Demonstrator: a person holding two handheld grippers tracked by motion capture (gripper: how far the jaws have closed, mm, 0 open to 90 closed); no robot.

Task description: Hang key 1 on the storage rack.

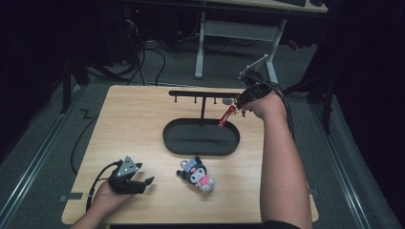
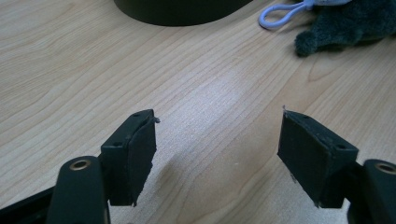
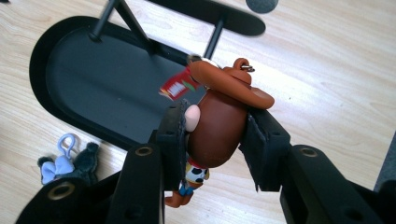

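Left gripper (image 1: 143, 182) fingers apart, empty — right gripper (image 3: 215, 135) fingers clamp one brown figure keychain (image 3: 217, 126); one plush (image 1: 197, 174), one rack (image 1: 200, 138).

On the surface (image 1: 138, 119) a stand (image 1: 203, 102) rises from an oval tray (image 1: 200, 137) near the middle. A plush keychain (image 1: 197, 174) lies on the surface just in front of the tray. The figure keychain (image 3: 217, 123) hangs above the tray's right end, below the stand's bar. The left gripper (image 1: 149, 182) rests on the surface's front left, left of the plush keychain.
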